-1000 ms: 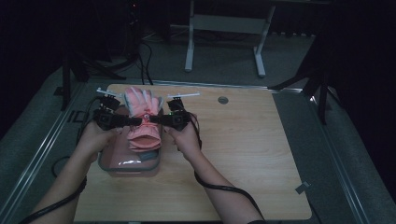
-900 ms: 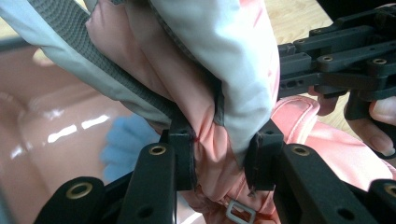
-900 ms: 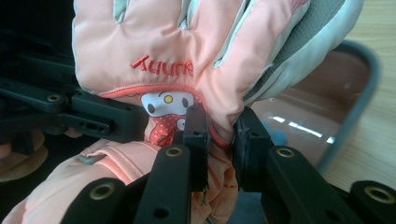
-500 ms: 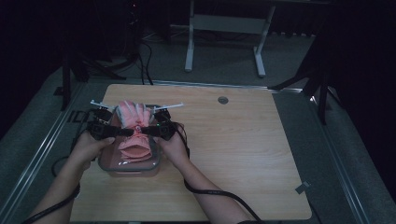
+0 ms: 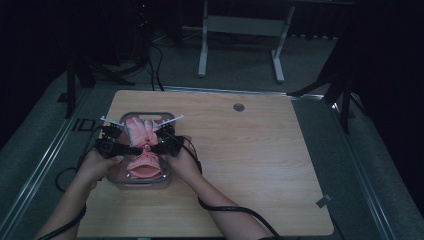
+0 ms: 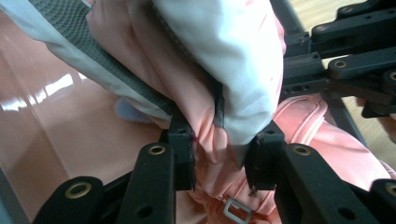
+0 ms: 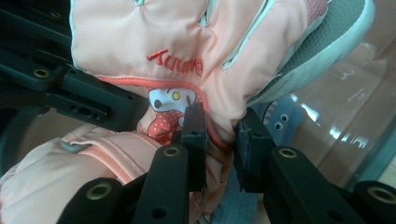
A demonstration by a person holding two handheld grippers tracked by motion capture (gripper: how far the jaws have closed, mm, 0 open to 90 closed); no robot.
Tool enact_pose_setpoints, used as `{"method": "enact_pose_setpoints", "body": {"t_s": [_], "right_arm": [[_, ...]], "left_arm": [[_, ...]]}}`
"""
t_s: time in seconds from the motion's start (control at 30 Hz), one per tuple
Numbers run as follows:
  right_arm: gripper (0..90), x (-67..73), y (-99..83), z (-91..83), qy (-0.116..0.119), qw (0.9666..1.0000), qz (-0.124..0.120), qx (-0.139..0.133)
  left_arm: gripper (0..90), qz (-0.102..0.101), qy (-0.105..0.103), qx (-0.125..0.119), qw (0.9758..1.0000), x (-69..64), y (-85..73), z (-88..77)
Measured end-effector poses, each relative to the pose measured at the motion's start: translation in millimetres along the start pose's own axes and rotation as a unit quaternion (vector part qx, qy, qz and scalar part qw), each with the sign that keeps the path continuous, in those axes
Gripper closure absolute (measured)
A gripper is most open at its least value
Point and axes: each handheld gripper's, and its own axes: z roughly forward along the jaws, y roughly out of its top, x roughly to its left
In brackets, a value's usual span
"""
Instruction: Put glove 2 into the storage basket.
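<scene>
Resting partly inside the clear plastic container (image 5: 116, 179) at the table's near left, the pink padded winter glove (image 5: 142, 150) is pinched at mid-length from both sides. Left gripper (image 6: 219, 154) and right gripper (image 7: 219, 135) each clamp a fold of fabric between narrow jaws. Both have descended since a second ago, lowering the glove in; release likely follows. The wooden table (image 5: 260, 165) lies otherwise bare.

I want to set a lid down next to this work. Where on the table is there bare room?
The table is bare from the right tool across to its right edge, apart from the round grommet near the far edge. It is crowded at the left, where both tools, the left tool included, pinch the pink glove over the clear container.
</scene>
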Motion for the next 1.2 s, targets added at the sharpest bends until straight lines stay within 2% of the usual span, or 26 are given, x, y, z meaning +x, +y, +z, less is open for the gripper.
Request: {"method": "enact_pose_setpoints", "body": {"t_s": [0.17,0.33,0.47,0.53,0.57,0.63,0.7,0.73,0.8,0.93,1.03,1.2], "right_arm": [[72.5,3.0,2.5,1.9,-0.010,0.9998,-0.004,0.019],[65.1,3.8,4.0,1.5,-0.025,0.9988,-0.014,0.040],[57.8,-3.7,3.7,0.9,-0.017,0.9987,-0.006,0.048],[54.2,-4.6,3.6,-0.9,-0.015,0.9989,-0.015,0.042],[51.5,-5.0,3.8,-2.1,-0.014,0.9990,-0.016,0.039],[47.3,-6.9,5.0,-5.6,-0.004,0.9994,-0.015,0.030],[43.0,-9.9,6.0,-10.0,0.006,0.9997,-0.013,0.018],[40.3,-11.7,5.8,-12.0,0.015,0.9997,-0.015,0.010],[35.4,-15.3,5.3,-15.5,0.026,0.9995,-0.021,0.000],[23.9,-20.6,3.5,-24.8,0.060,0.9978,-0.022,-0.018],[17.8,-23.3,2.7,-29.5,0.059,0.9977,-0.025,-0.024],[17.1,-29.8,0.3,-36.2,0.062,0.9971,-0.026,-0.034]], "left_arm": [[67.4,-0.005,-0.008,0.003,1.0000,3.5,-2.6,1.6],[66.8,-0.006,-0.010,0.013,0.9998,3.4,-3.1,5.2],[61.1,-0.016,-0.017,0.010,0.9997,6.7,-4.9,8.4],[53.0,-0.011,-0.003,-0.003,0.9999,6.9,-6.2,8.2],[48.3,-0.003,0.013,-0.011,0.9998,6.2,-6.8,7.3],[44.3,0.014,0.029,-0.034,0.9989,3.6,-7.9,4.7],[39.1,0.031,0.056,-0.047,0.9968,-1.0,-7.8,3.1],[38.3,0.037,0.064,-0.054,0.9958,-2.9,-8.1,2.7],[31.9,0.042,0.076,-0.063,0.9942,-5.1,-8.0,1.8],[16.5,0.052,0.106,-0.092,0.9887,-7.9,-8.0,0.6],[15.6,0.053,0.110,-0.108,0.9866,-8.8,-8.3,-0.6],[14.2,0.047,0.106,-0.121,0.9858,-8.1,-9.0,-1.8]]}}
